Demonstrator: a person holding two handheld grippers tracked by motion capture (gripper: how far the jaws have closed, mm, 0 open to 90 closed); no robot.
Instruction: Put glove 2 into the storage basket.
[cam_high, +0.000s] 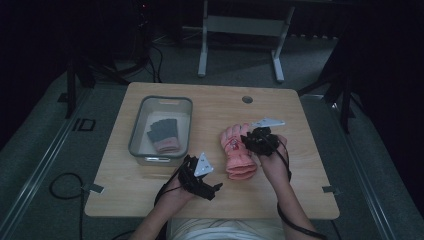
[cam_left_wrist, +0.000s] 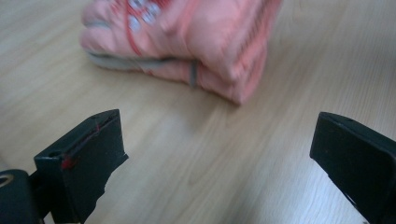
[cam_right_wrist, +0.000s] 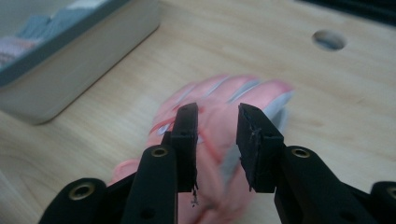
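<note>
The pink glove lies flat on the wooden table, fingers pointing away from the person and cuff toward the person. It sits directly under the right gripper and ahead of the left gripper.

Right gripper: in the right gripper view the two black jaws stand a narrow gap apart, above the back of the glove. Neither pad presses on the fabric; the glove shows through the gap and appears blurred. Nothing is held.

Left gripper: in the left gripper view the jaws stand wide apart with bare table between them. The glove lies beyond the jaw tips, well apart from them, showing its cuff end and a grey edge strip. Nothing is held.

Beyond the left gripper, and to the left of the right gripper in the high view, stands a grey bin. It holds a grey glove with a pink cuff. In the right gripper view the bin is at the upper left, clear of the pink glove.

A round hole in the table is beyond the right gripper, past the glove's fingertips.
</note>
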